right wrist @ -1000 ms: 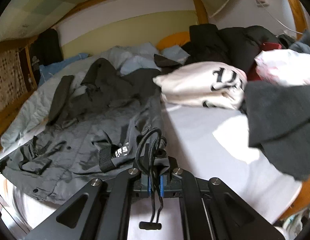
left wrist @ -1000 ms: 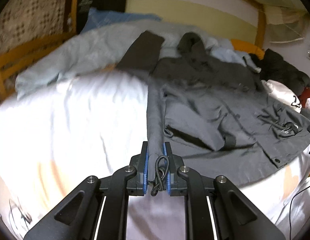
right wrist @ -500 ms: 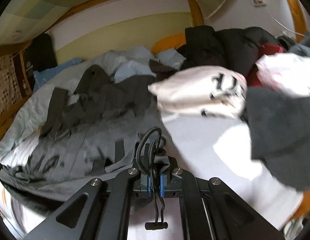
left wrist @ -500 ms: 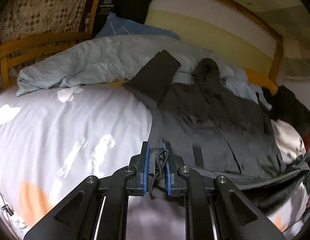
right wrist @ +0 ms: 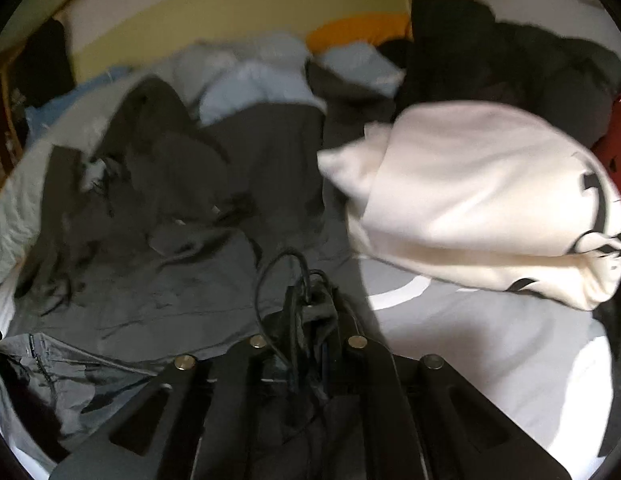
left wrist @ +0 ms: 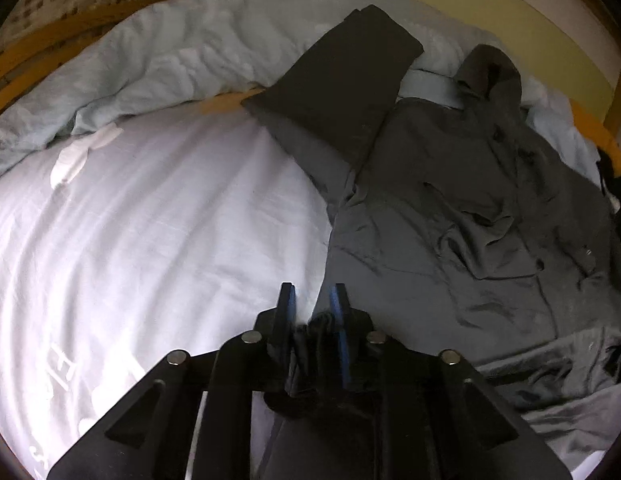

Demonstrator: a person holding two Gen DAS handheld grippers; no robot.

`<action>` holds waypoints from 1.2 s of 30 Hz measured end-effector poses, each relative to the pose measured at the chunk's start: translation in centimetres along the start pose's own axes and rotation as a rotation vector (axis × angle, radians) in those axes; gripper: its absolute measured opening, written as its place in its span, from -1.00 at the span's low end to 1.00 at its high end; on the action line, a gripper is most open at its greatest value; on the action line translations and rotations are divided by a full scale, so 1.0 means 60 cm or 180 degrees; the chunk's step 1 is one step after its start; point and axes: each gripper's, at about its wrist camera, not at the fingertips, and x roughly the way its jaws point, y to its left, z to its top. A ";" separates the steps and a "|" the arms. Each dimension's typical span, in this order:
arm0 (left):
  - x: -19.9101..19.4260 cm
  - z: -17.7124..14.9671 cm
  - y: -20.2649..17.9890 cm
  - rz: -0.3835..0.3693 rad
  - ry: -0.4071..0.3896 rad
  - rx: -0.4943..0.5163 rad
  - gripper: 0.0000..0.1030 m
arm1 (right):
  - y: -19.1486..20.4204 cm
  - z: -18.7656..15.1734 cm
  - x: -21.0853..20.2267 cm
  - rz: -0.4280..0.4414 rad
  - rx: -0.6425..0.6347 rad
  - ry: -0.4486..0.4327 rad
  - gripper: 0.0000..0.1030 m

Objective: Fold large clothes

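Note:
A large dark grey hooded jacket (left wrist: 450, 216) lies spread on the white bed sheet (left wrist: 150, 240), hood toward the headboard, one sleeve (left wrist: 342, 76) stretched up and left. My left gripper (left wrist: 312, 300) is shut on the jacket's hem corner with a drawcord, low over the sheet. In the right wrist view the jacket (right wrist: 182, 264) fills the left and centre. My right gripper (right wrist: 312, 300) is shut on the other hem corner with a looped black drawcord (right wrist: 278, 280). The hem is raised toward the body.
A pale blue quilt (left wrist: 182, 52) is bunched along the far side of the bed. A cream sweatshirt (right wrist: 482, 200) and dark clothes (right wrist: 510, 56) are piled at the right. A wooden bed frame (left wrist: 42, 48) runs along the left.
Both grippers have carried the hem forward toward the hood and dropped lower. The jacket's lower part now folds over its body. Both views moved closer to the bed.

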 end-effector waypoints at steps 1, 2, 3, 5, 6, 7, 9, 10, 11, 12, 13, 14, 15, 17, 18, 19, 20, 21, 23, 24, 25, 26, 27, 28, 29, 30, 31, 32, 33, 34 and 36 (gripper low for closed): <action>-0.011 -0.004 0.000 0.0041 -0.0108 0.0057 -0.41 | -0.004 -0.001 -0.002 0.0031 0.0011 -0.0020 -0.78; -0.023 -0.006 0.004 0.0099 -0.0221 0.0105 -0.09 | -0.009 -0.003 -0.008 0.0084 0.0018 -0.0055 -0.72; -0.043 -0.012 0.007 0.0129 -0.0359 0.0141 0.21 | -0.015 -0.005 -0.017 0.0131 0.0028 -0.0091 -0.51; -0.080 -0.023 0.020 0.0102 -0.0620 0.0189 0.58 | -0.031 -0.011 -0.046 0.0113 0.0072 -0.0228 0.16; -0.094 -0.029 0.024 0.0162 -0.0677 0.0212 0.68 | -0.040 -0.013 -0.066 0.0109 0.0095 -0.0347 0.56; -0.104 -0.035 0.028 0.0216 -0.0653 0.0235 0.68 | -0.049 -0.016 -0.089 0.0169 0.0088 -0.0462 0.60; -0.131 -0.050 0.036 0.0076 -0.0623 0.0254 0.68 | -0.056 -0.017 -0.118 0.0292 -0.0013 -0.0488 0.60; -0.148 -0.059 0.038 -0.0017 -0.0659 0.0258 0.68 | -0.059 -0.018 -0.133 0.0320 -0.0071 -0.0497 0.59; -0.165 -0.070 0.037 -0.0118 -0.0702 0.0280 0.69 | -0.060 -0.023 -0.150 0.0338 -0.0141 -0.0534 0.60; -0.180 -0.081 0.034 -0.0219 -0.0725 0.0327 0.70 | -0.058 -0.027 -0.164 0.0373 -0.0219 -0.0560 0.62; -0.188 -0.083 0.027 -0.0302 -0.0720 0.0375 0.71 | -0.054 -0.034 -0.177 0.0433 -0.0341 -0.0546 0.65; -0.194 -0.090 0.020 -0.0385 -0.0685 0.0432 0.72 | -0.047 -0.039 -0.183 0.0488 -0.0469 -0.0496 0.65; -0.193 -0.092 0.013 -0.0450 -0.0640 0.0477 0.72 | -0.036 -0.046 -0.184 0.0553 -0.0619 -0.0385 0.65; -0.186 -0.100 -0.004 -0.0535 -0.0534 0.0558 0.72 | -0.014 -0.064 -0.174 0.0760 -0.0808 -0.0023 0.65; -0.182 -0.104 -0.012 -0.0532 -0.0490 0.0580 0.71 | -0.009 -0.071 -0.171 0.0851 -0.0816 0.0076 0.65; -0.182 -0.109 -0.022 -0.0562 -0.0483 0.0611 0.70 | 0.004 -0.082 -0.170 0.0967 -0.0839 0.0177 0.65; -0.187 -0.114 -0.032 -0.0633 -0.0509 0.0659 0.70 | 0.021 -0.094 -0.174 0.1021 -0.0911 0.0193 0.65; -0.194 -0.118 -0.047 -0.0732 -0.0552 0.0753 0.70 | 0.032 -0.103 -0.180 0.1038 -0.0986 0.0176 0.65; -0.211 -0.124 -0.084 -0.0849 -0.0649 0.1033 0.70 | 0.078 -0.126 -0.200 0.1093 -0.1395 0.0095 0.65; -0.219 -0.127 -0.105 -0.0878 -0.0690 0.1212 0.70 | 0.092 -0.133 -0.206 0.1126 -0.1540 0.0069 0.65; -0.223 -0.130 -0.126 -0.0924 -0.0696 0.1393 0.70 | 0.112 -0.144 -0.212 0.1166 -0.1739 0.0038 0.65; -0.222 -0.129 -0.142 -0.1036 -0.0642 0.1519 0.72 | 0.127 -0.149 -0.213 0.1167 -0.1890 0.0029 0.65; -0.215 -0.127 -0.158 -0.1258 -0.0482 0.1643 0.72 | 0.146 -0.153 -0.208 0.1122 -0.2019 0.0054 0.65; -0.204 -0.125 -0.175 -0.1497 -0.0283 0.1746 0.72 | 0.165 -0.154 -0.200 0.1062 -0.2125 0.0101 0.65; -0.196 -0.125 -0.189 -0.1640 -0.0171 0.1814 0.72 | 0.181 -0.154 -0.189 0.1000 -0.2199 0.0133 0.65; -0.185 -0.125 -0.204 -0.1745 -0.0095 0.1897 0.72 | 0.189 -0.153 -0.182 0.0964 -0.2233 0.0145 0.65; -0.173 -0.125 -0.218 -0.1744 -0.0057 0.1968 0.72 | 0.200 -0.151 -0.173 0.0931 -0.2284 0.0171 0.50; -0.159 -0.122 -0.230 -0.1656 -0.0028 0.2008 0.72 | 0.209 -0.148 -0.166 0.0917 -0.2339 0.0196 0.32; -0.140 -0.119 -0.243 -0.1573 0.0045 0.2035 0.72 | 0.214 -0.150 -0.160 0.0907 -0.2372 0.0200 -0.29; -0.126 -0.115 -0.249 -0.1586 0.0127 0.2043 0.71 | 0.218 -0.147 -0.155 0.0866 -0.2386 0.0190 -0.83; -0.104 -0.109 -0.255 -0.1619 0.0205 0.2025 0.60 | 0.219 -0.135 -0.149 0.0829 -0.2295 0.0145 -0.88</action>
